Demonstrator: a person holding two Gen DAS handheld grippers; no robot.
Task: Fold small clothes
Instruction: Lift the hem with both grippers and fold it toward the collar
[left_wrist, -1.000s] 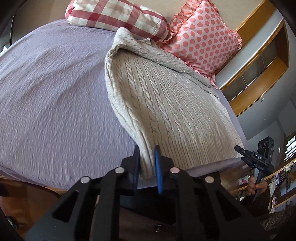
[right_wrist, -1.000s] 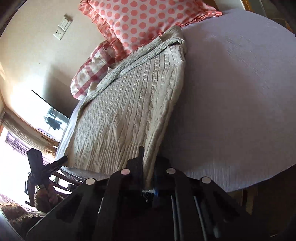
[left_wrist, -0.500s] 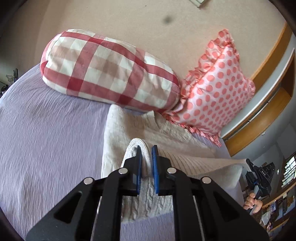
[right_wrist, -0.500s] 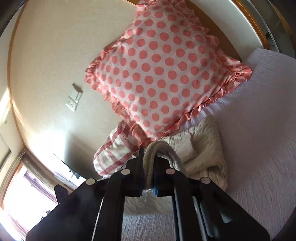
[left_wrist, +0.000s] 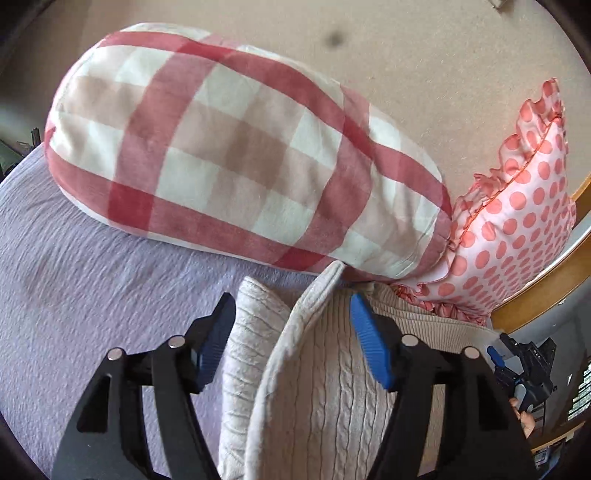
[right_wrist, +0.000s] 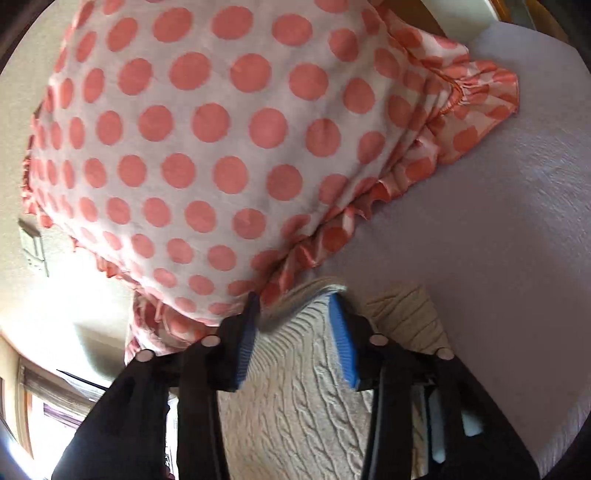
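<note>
Left gripper (left_wrist: 291, 310) spread wide, blue pads well apart, gripping nothing; between them a raised fold of the beige cable-knit sweater (left_wrist: 314, 398), doubled over itself, top edge reaching the pillows. Right gripper (right_wrist: 295, 310) likewise parted wide, clasping nothing, astride the same sweater (right_wrist: 295, 398), its folded rim just under the fingertips and touching the frill of the polka-dot pillow (right_wrist: 207, 140). Sweater lying on the lavender bedspread (left_wrist: 74, 295) at the head end of the bed, near the middle of its width. Open spread to the left of the sweater in the left wrist view, and bare spread (right_wrist: 498, 229) to the right of it in the right wrist view, running out toward the bed's far corner. Beyond the sweater, the red-checked bolster (left_wrist: 229, 155) lying across the head edge, its right end pressed against the dotted pillow (left_wrist: 517, 221). Behind both, beige wall; a wall switch plate (right_wrist: 35, 247) at left in the right wrist view. No containers visible; no legible writing. At the far right of the left wrist view, the other handheld gripper (left_wrist: 528, 365), small and partly cut off.
</note>
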